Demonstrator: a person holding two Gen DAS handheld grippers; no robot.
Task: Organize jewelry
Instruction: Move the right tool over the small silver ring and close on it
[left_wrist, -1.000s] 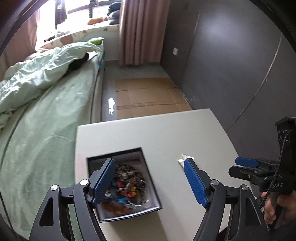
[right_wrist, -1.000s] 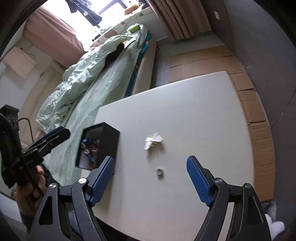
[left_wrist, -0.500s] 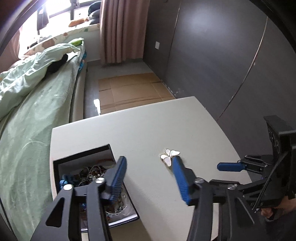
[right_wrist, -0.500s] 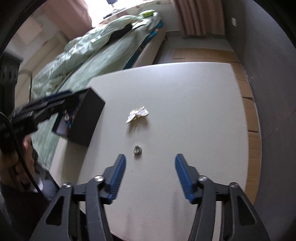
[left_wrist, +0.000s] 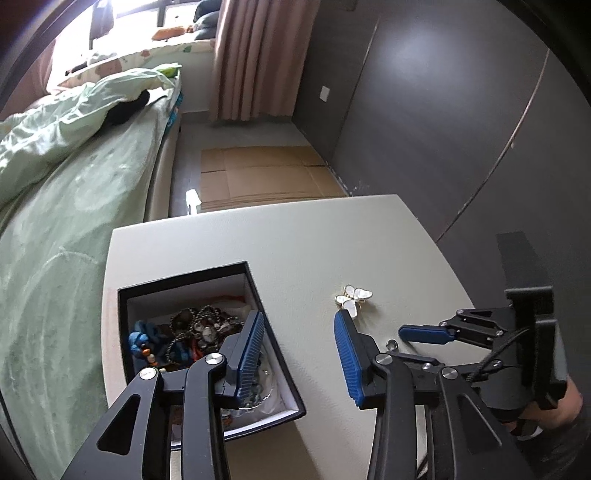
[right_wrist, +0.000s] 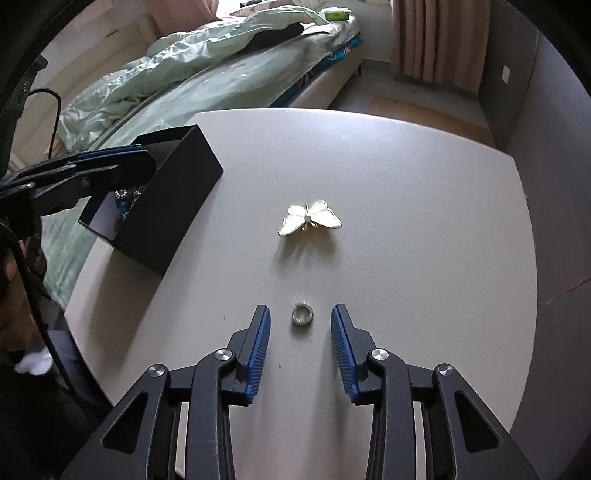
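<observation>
A black open box (left_wrist: 277, 354) full of beads and jewelry (left_wrist: 195, 332) stands on the white table (left_wrist: 295, 251). It also shows in the right wrist view (right_wrist: 177, 206). A white butterfly brooch (right_wrist: 309, 218) and a small silver ring (right_wrist: 301, 314) lie on the table. My right gripper (right_wrist: 300, 317) is open and low, its blue fingers on either side of the ring. My left gripper (left_wrist: 299, 325) is open and empty over the box's right edge, with the brooch (left_wrist: 352, 297) just past its right fingertip.
A bed with a green quilt (left_wrist: 55, 155) runs along the table's left side. Cardboard sheets (left_wrist: 266, 177) lie on the floor beyond the table. A dark wall (left_wrist: 443, 110) stands at the right.
My right gripper has come down and forward and narrowed around the ring. My left gripper has narrowed and shifted right, from over the box toward the brooch.
</observation>
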